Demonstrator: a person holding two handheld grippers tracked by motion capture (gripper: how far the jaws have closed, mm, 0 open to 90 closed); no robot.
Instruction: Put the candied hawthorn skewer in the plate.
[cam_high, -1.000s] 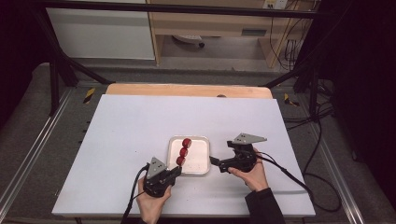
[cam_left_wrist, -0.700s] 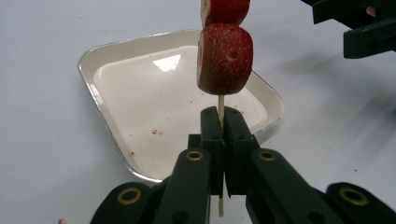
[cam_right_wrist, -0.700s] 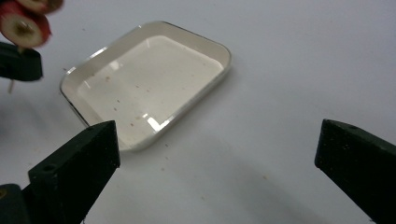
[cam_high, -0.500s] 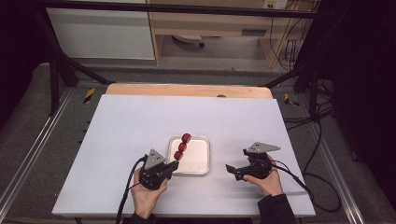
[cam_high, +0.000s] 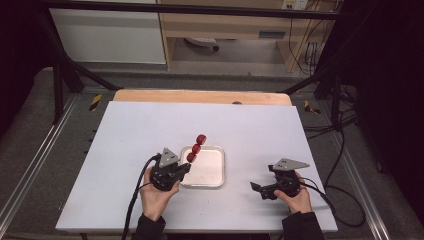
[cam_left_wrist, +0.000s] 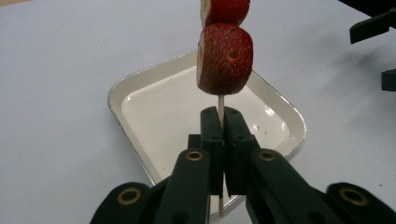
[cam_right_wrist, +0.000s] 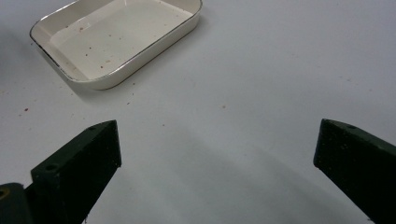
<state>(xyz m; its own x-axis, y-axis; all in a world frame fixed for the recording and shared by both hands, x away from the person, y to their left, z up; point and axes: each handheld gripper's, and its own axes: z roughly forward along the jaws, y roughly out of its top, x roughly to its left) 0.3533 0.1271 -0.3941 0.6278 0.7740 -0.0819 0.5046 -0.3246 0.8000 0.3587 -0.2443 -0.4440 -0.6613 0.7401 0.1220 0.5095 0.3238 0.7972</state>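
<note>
Holding: a wooden skewer (cam_left_wrist: 221, 105) with three strawberry pieces (cam_high: 196, 148) is clamped near its bare lower end by the left gripper (cam_high: 186, 167), whose jaws are pressed shut on the stick.
Skewer position: it is raised at a slant over the far left corner of the tray (cam_high: 216, 177), with the top piece past the tray's far rim and the lowest piece just above the jaws.
Tray: the white enamel tray is seen near the front edge of the worktop (cam_high: 125, 135), about midway along it; nothing but small red specks is left inside.
Right gripper: the right gripper (cam_high: 256, 189) is held low near the front right part of the worktop, well apart from the tray, with its jaws spread wide and nothing between them.
Step judged: the loaded skewer appears to be lifted clear of the tray for carrying.
Grip advice: the clamp should be kept firm, because the stick is thin and the fruit weight sits far from the jaws, so the skewer could pivot.
Motion advice: tilting the tip downward should be avoided, since the pieces could slide off.
Clearance: the tray rim should be cleared before any sideways move is made.
</note>
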